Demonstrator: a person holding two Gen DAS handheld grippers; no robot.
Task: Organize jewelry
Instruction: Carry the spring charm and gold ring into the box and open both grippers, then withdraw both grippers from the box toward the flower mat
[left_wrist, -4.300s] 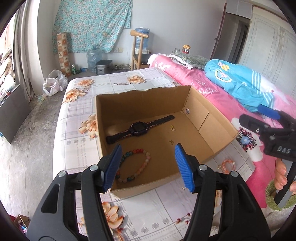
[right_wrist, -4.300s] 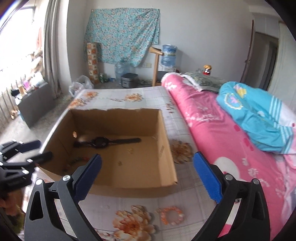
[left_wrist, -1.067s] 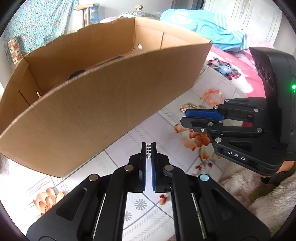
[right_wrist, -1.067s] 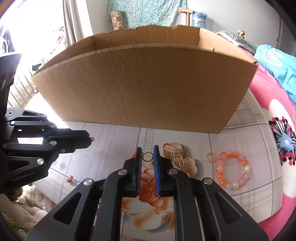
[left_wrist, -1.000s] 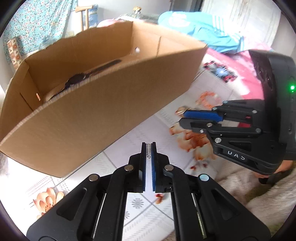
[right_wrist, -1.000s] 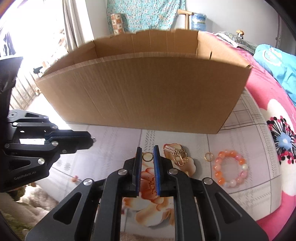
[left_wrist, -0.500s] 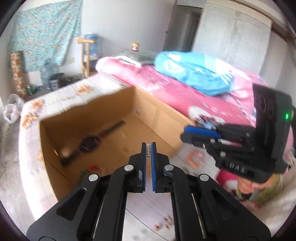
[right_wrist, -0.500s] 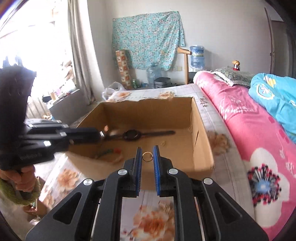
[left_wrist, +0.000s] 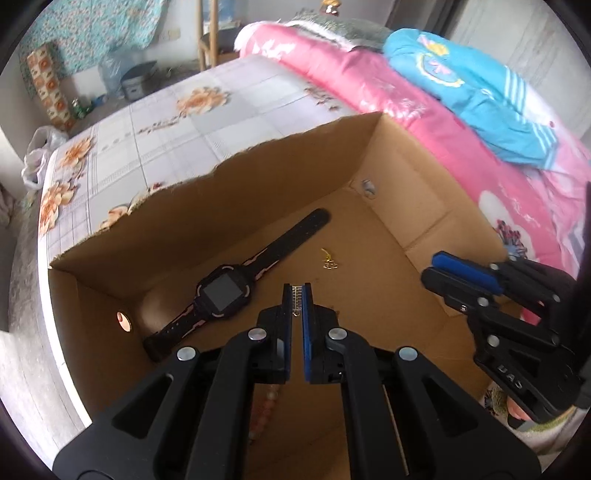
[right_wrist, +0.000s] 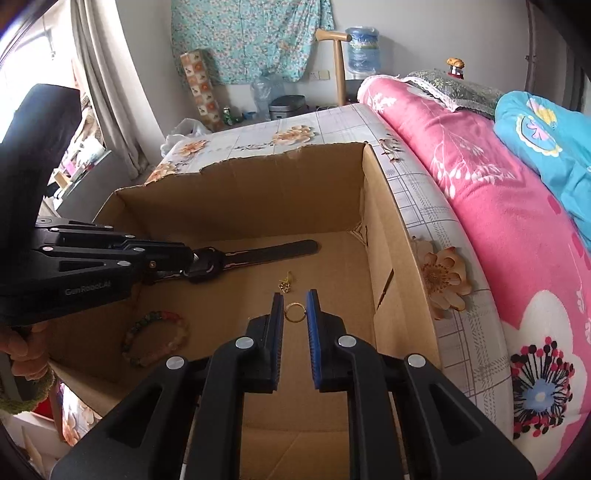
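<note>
Over cardboard box (right_wrist: 384, 236) | left fingers (left_wrist: 287, 299) pinch thin chain (left_wrist: 296, 295) | right fingers (right_wrist: 313, 306) clamp gold ring (right_wrist: 294, 312)

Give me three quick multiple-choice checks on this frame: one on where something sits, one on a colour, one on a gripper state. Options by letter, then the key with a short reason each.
1. Where does the black watch lie?
A. on the floor of the cardboard box
B. on the pink blanket
C. on the flowered sheet outside the box

2. What colour are the gripper pads?
A. red
B. blue
C. green

3. What is the right gripper doing?
A. standing wide open and empty
B. clamped on the watch strap
C. closed on a small gold ring

Key:
1 A: the watch lies flat on the box floor, near the far wall.
2 B: both wrist views show blue pads on black fingers.
3 C: the ring sits pinched between the pads, above the box floor.
</note>
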